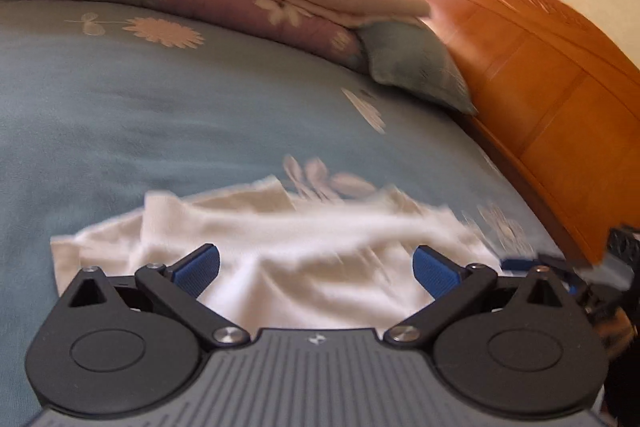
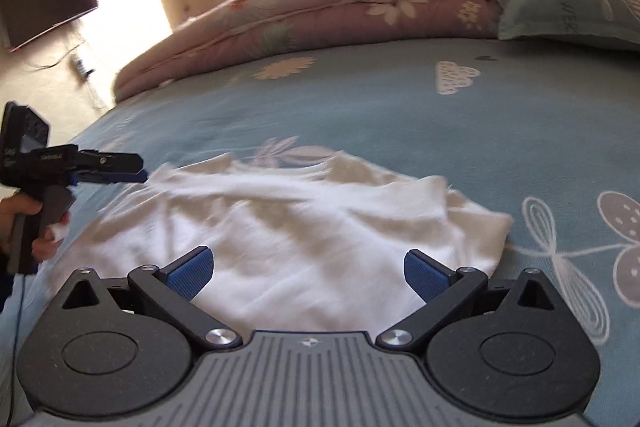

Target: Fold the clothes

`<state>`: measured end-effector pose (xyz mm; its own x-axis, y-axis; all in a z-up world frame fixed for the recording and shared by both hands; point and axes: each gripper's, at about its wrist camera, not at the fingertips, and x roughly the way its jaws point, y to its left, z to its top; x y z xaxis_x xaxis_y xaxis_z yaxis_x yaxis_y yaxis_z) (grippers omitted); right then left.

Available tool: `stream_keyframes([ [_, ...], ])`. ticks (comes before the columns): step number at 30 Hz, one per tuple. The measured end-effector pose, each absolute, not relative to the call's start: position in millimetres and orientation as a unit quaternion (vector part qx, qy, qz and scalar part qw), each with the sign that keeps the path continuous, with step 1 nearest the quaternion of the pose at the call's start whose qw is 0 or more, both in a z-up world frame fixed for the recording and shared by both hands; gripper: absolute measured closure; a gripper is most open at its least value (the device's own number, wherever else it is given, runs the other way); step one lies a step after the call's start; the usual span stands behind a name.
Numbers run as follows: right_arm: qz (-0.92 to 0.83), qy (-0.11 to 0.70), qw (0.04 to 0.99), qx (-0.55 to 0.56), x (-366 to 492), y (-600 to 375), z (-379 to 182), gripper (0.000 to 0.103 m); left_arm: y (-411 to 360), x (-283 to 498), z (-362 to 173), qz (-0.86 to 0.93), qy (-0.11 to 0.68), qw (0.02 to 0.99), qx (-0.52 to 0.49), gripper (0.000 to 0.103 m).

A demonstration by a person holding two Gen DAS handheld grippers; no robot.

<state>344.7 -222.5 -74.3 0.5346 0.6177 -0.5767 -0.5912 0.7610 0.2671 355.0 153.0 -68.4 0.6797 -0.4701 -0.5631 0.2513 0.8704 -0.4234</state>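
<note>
While the white shirt (image 2: 280, 227) lies rumpled near the bed's (image 2: 360, 115) front edge, folding looks barely begun. Left hand-held gripper (image 1: 316, 267) and right hand-held gripper (image 2: 306, 267) both gape, empty.

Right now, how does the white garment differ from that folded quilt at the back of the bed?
The white garment is plain, thin and lies rumpled and spread out; the quilt is flowered, thick and folded in layers. The garment lies close in front of both open grippers, the quilt far behind. Both rest on the blue bedsheet.
</note>
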Motion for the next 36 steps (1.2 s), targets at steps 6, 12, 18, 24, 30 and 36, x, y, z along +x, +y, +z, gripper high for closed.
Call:
stream_keyframes([
  [6,0.337,0.366,0.867,0.022,314.2,-253.6,-93.0,0.0,164.4,313.3,-86.2,-0.184,0.407,0.885,-0.134,0.001],
  [12,0.334,0.35,0.875,0.028,290.6,-256.7,-59.3,0.0,142.0,276.9,-58.5,-0.185,0.369,0.908,-0.064,0.001],
  [18,0.34,0.404,0.849,-0.01,274.3,-237.2,-87.6,0.0,111.6,252.5,-83.9,-0.203,0.414,0.887,-0.026,0.001],
  [24,0.31,0.396,0.864,-0.023,252.5,-250.0,-80.6,0.0,120.5,220.9,-75.3,-0.153,0.405,0.901,0.01,0.001],
  [30,0.284,0.305,0.878,-0.234,220.9,-193.7,-63.9,0.0,52.4,211.3,-75.2,-0.126,0.33,0.89,0.288,0.001],
  [36,0.284,0.203,0.825,-0.445,190.4,-125.7,-99.8,0.0,1.1,201.8,-104.5,-0.142,0.264,0.832,0.467,0.001],
])
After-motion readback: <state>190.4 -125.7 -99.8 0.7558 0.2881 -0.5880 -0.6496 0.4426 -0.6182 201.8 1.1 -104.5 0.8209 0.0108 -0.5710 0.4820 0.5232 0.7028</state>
